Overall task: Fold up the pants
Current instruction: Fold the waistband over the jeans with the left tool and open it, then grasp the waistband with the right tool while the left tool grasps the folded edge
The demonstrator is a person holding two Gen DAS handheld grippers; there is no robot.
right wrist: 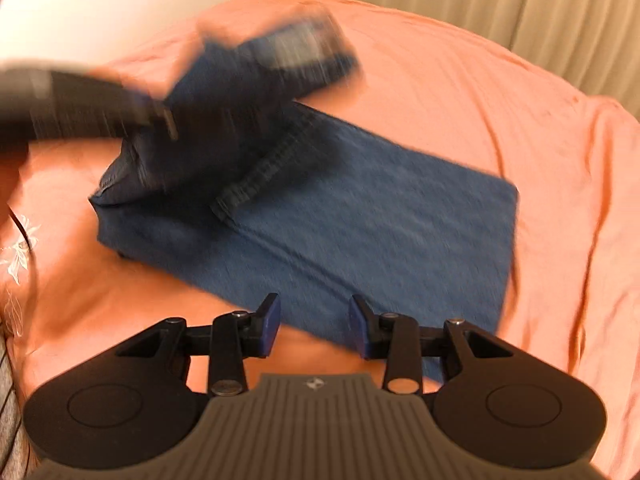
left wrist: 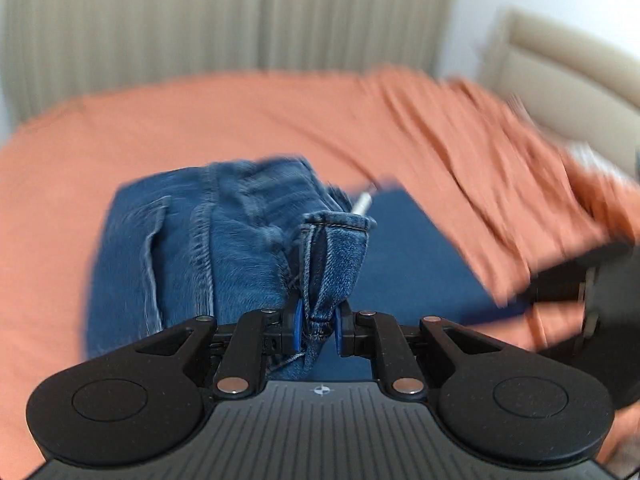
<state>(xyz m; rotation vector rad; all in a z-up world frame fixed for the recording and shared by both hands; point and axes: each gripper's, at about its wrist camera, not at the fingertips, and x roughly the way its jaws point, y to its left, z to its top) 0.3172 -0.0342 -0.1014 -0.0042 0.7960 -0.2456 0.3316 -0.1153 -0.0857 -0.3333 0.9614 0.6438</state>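
Note:
Blue denim pants (right wrist: 380, 220) lie partly folded on the orange bed sheet (right wrist: 460, 80). In the left wrist view my left gripper (left wrist: 318, 322) is shut on a bunched, stitched edge of the pants (left wrist: 336, 252), lifted off the bed. The rest of the denim (left wrist: 192, 256) trails below, with a flat dark blue layer (left wrist: 408, 256) on the right. The right wrist view shows the left gripper (right wrist: 160, 114) as a blur at upper left, with raised denim under it. My right gripper (right wrist: 314, 324) stands open above the near edge of the flat layer, nothing between its fingers.
The orange sheet (left wrist: 240, 120) covers the bed and is wrinkled toward the beige headboard (left wrist: 560, 64). Beige curtains (left wrist: 200, 20) hang behind. A white flower embroidery (right wrist: 20, 252) marks the sheet at the left edge. A small metal piece (left wrist: 362, 202) pokes out beside the denim.

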